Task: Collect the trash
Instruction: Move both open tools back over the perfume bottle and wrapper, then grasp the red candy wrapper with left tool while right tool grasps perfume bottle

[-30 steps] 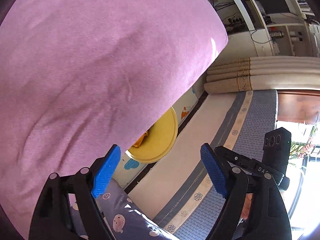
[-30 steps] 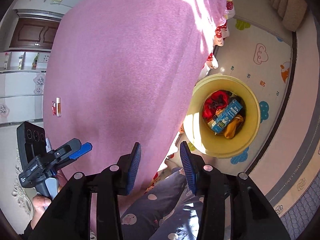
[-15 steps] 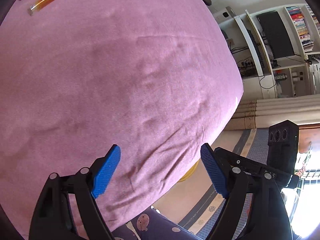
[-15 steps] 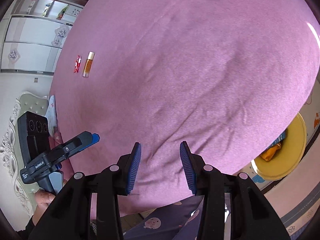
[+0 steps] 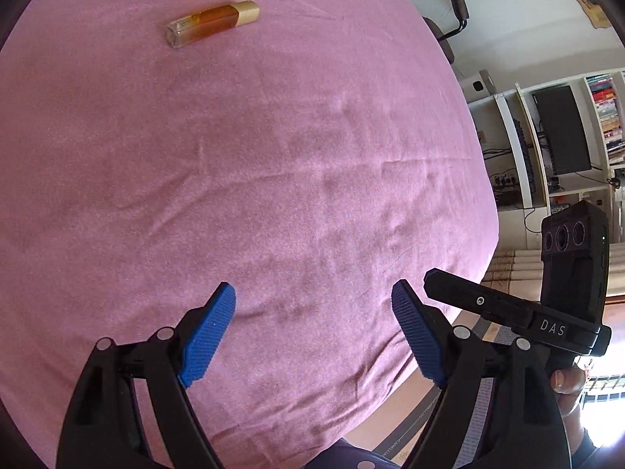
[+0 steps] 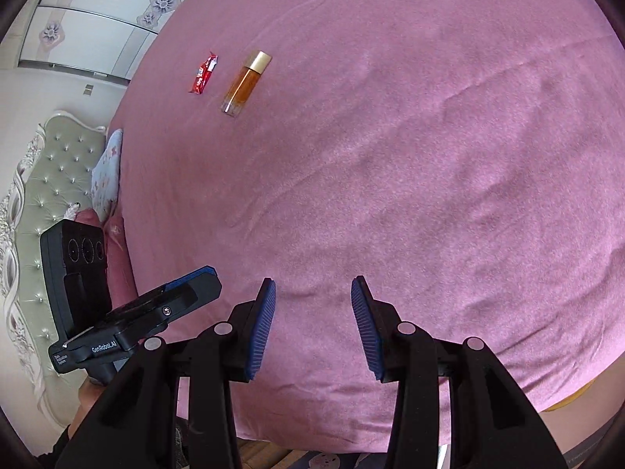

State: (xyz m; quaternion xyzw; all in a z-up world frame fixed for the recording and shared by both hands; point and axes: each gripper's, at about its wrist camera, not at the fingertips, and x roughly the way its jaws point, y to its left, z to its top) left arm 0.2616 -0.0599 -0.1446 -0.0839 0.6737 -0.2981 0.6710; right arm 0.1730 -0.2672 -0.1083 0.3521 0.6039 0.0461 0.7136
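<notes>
Both tools hang over the near edge of the bed, angled down at the pink bedspread (image 5: 273, 156), and neither carries anything: the left gripper (image 5: 312, 332) has its blue ribbed pads spread wide with only cloth showing between them, and the right gripper (image 6: 312, 328) stands part-way apart, also empty. What is left to collect lies well away across the bed, a red snack wrapper (image 6: 204, 74) and, just beside it but not touching, a glass perfume bottle (image 6: 245, 84) with amber liquid and a gold cap, lying on its side. I would judge the step in hand to be the reach toward that pair. To do it well I would take one piece per gripper, coming down with the pads either side of the bottle's narrow width rather than its length, since smooth glass may slip or roll on soft bedding. The wrapper looks thin, crinkled and glossy, so it wants a pinch low against the fabric without gathering up a fold of the velvety, faintly creased spread. A sliver of yellow bin rim (image 6: 574, 398) shows below the bed's edge in the right wrist view.
</notes>
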